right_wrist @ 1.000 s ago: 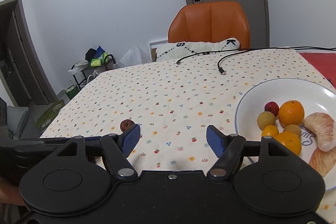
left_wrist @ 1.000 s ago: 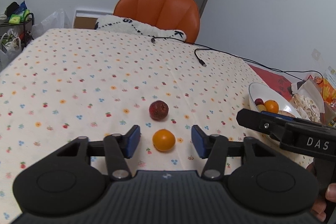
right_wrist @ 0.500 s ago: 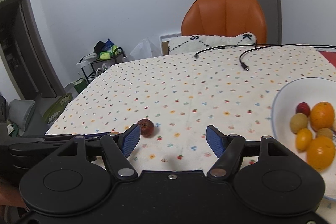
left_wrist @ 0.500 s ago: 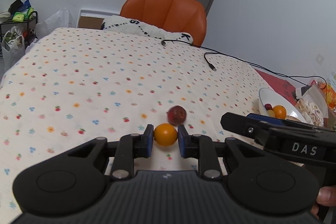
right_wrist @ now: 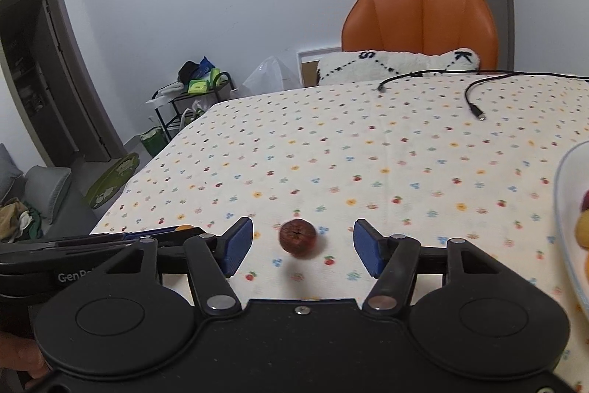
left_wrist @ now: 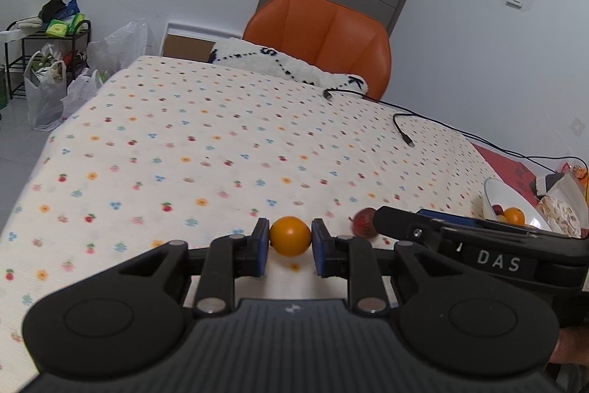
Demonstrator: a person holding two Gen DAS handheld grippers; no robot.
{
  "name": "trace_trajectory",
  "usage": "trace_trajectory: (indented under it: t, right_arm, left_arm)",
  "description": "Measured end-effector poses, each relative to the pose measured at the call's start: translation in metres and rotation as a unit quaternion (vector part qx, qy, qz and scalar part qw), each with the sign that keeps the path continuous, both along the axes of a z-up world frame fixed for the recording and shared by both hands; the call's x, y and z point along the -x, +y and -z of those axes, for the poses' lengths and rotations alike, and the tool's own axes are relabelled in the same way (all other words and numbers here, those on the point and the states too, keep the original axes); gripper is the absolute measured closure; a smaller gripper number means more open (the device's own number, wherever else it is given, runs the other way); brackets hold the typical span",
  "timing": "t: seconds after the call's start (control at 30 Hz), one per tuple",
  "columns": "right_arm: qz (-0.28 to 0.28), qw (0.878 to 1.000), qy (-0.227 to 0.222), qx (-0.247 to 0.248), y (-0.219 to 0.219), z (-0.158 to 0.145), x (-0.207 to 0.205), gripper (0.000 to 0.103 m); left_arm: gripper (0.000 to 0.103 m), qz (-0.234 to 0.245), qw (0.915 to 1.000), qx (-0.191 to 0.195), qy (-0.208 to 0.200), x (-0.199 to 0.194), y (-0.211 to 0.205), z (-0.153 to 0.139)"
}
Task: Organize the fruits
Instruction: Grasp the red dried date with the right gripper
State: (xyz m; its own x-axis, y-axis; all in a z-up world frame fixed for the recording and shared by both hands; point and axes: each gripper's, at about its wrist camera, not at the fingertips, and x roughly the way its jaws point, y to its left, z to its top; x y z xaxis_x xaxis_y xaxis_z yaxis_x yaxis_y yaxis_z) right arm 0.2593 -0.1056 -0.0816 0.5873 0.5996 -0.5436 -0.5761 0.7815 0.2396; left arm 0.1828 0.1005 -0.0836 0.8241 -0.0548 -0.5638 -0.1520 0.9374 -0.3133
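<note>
Left gripper (left_wrist: 290,247) clenched on the small orange (left_wrist: 289,235); right gripper (right_wrist: 303,247) released, straddling the dark red fruit (right_wrist: 297,237) near the table's (right_wrist: 368,150) front edge.

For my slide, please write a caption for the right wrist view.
Open right gripper framing a dark red fruit on the dotted tablecloth.

My left tongs (left_wrist: 290,247) sit around the small orange (left_wrist: 289,235) on the table (left_wrist: 206,150). The wrinkly fruit (right_wrist: 297,238) lies between my right tongs (right_wrist: 303,247), bowl (right_wrist: 565,209) off at 3 o'clock, chair (right_wrist: 419,21) at 12.
</note>
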Motion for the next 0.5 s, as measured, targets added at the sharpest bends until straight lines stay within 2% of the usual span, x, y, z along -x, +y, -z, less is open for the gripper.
trace_trajectory:
  t: [0.17,0.23,0.27,0.3,0.5]
  right_arm:
    - [0.001,1.0,0.003,0.008,0.011,0.007,-0.005,0.048]
    - [0.001,1.0,0.008,0.015,0.015,0.011,-0.008,0.061]
    - [0.002,1.0,0.015,0.022,0.016,0.014,-0.01,0.076]
    - [0.006,1.0,0.011,0.023,0.015,0.014,-0.01,0.079]
    - [0.005,1.0,0.003,0.019,-0.001,0.003,-0.001,0.079]
  left_arm:
    - [0.08,-0.008,1.0,0.001,-0.001,0.001,0.009,0.0]
    - [0.08,-0.01,0.9999,0.0,-0.002,0.001,0.01,-0.001]
    - [0.08,-0.011,0.9999,0.0,-0.002,0.001,0.011,-0.001]
    - [0.08,-0.012,0.9999,0.001,-0.003,0.001,0.011,-0.002]
    - [0.08,-0.003,0.9999,0.004,-0.01,0.001,0.004,-0.005]
